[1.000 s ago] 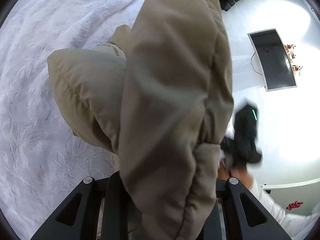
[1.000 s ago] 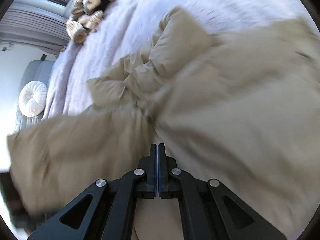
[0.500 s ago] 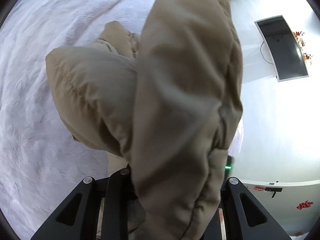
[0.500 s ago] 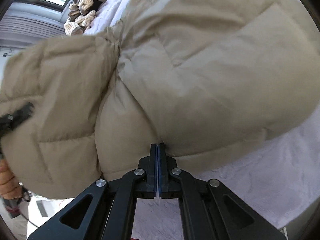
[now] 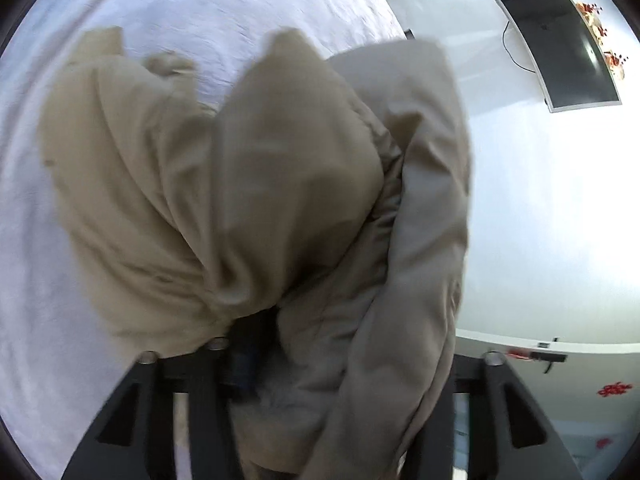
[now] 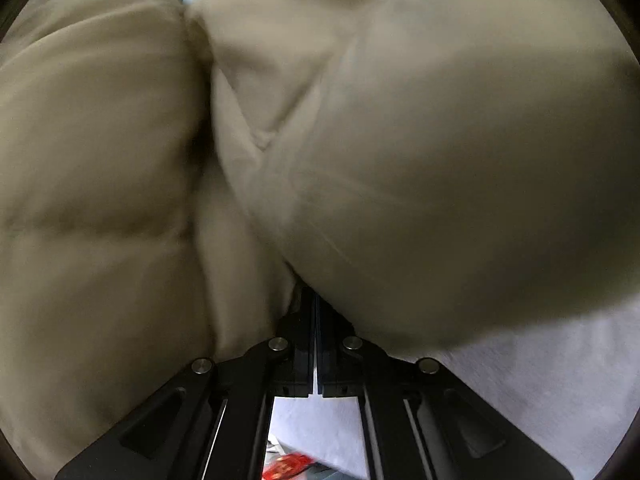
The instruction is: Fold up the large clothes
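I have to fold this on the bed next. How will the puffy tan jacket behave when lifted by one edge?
Probably floppy: the tan jacket sags in soft lobes over the white bedspread. Its quilted, puffed panels suggest it is light for its bulk and may spring back from a fold. The smooth shell looks somewhat slippery.

A bed under a white textured bedspread [image 5: 240, 4] fills the left of the left wrist view. Right of it runs a pale, brightly lit floor [image 5: 540, 208], where a dark flat screen [image 5: 560, 36] with a trailing cable seems to lie. Small red decorations [image 5: 612, 390] show lower right
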Motion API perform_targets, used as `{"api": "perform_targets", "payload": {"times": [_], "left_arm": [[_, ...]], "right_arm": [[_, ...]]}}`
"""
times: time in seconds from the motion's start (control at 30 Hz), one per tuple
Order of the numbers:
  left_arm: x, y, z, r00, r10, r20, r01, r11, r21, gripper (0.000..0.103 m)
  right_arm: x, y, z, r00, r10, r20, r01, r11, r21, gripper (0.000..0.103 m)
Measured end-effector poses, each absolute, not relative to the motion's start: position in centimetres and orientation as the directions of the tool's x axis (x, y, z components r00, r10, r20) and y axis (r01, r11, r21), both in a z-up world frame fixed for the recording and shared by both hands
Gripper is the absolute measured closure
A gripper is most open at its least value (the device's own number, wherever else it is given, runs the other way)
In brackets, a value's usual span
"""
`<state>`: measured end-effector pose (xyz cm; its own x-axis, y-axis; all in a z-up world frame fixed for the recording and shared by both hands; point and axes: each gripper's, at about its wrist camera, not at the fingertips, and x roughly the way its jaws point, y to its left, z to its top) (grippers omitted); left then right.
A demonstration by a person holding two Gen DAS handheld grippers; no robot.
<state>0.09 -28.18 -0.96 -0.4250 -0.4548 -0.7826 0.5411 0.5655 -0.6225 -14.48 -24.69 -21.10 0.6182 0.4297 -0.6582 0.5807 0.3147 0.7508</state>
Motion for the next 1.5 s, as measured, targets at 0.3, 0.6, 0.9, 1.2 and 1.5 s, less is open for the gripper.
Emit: {"api": "perform_targets", "payload": {"times": [0.3, 0.6, 0.9, 1.2, 1.5], "left_arm": [[-2.5, -37.8, -5.2, -0.52, -0.45, -0.726, 0.507, 0.522, -0.686, 0.023], [-3.6, -43.3, -4.9, -0.538, -0.447, -0.714, 0.479, 0.535, -0.696, 0.023], [-4.0, -43.3, -3.3, -0.51, -0.419, -0.751, 0.548, 0.514, -0.659, 0.023], [-1.4, -38.9, 3.2, -0.108, -0.517, -0.849, 0.787, 0.478, -0.391, 0.024], [-1.5, -43.5, -4.7, -0.007, -0.376, -0.926, 0.813, 0.537, -0.224, 0.024]], "right_arm": [[-24.0, -31.7, -15.4, 0.646, 0.235, -0.726, 0.657, 0.312, 0.686, 0.099], [-27.3, -33.3, -9.2, 0.674, 0.109, -0.731, 0.645, 0.395, 0.654, 0.029], [-20.6, -33.0, -9.4, 0.69, 0.191, -0.698, 0.594, 0.4, 0.698, 0.03], [-19.7, -35.6, -12.5, 0.566, 0.095, -0.819, 0.735, 0.392, 0.553, 0.088], [-22.0, -37.8, -17.1, 0.558, 0.109, -0.823, 0.763, 0.322, 0.56, 0.088]]}}
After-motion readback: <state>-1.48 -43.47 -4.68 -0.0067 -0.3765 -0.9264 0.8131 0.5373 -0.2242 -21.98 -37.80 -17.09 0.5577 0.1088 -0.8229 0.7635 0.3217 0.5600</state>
